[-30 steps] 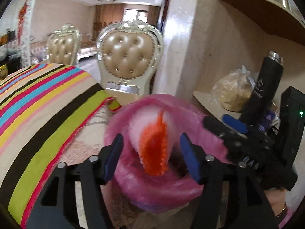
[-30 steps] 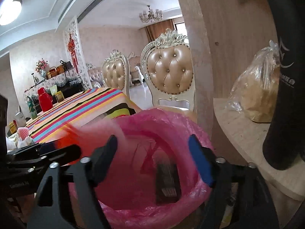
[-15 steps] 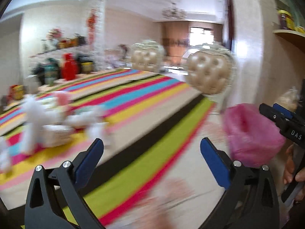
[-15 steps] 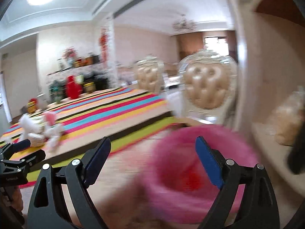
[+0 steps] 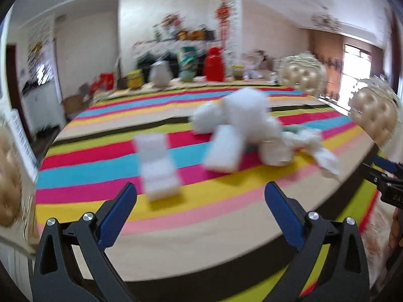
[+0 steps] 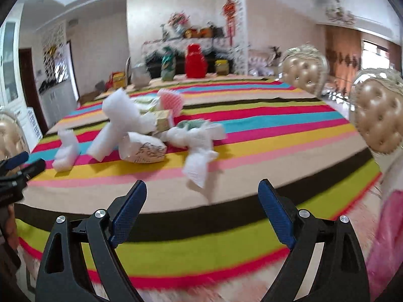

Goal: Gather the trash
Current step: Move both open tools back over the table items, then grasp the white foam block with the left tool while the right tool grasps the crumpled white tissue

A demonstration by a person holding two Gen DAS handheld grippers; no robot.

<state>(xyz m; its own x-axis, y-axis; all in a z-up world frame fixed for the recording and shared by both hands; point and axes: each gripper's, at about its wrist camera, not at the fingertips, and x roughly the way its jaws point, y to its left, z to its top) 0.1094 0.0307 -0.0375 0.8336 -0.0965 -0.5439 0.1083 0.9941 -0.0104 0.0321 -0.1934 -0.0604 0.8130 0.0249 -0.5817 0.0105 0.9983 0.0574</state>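
Spreading across both views was the rainbow-striped tablecloth, with white foam and paper scraps heaped at eleven o'clock and the pink plastic bin bag at four. The left gripper and right gripper gaped wide, both empty.

Foam pieces heaped mid-tablecloth; jars behind; chairs right; bag right edge.

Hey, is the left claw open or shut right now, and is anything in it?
Open and empty. The left claw has its blue pads wide apart with only the striped tablecloth showing between them; the white foam piece lies beyond the tips.
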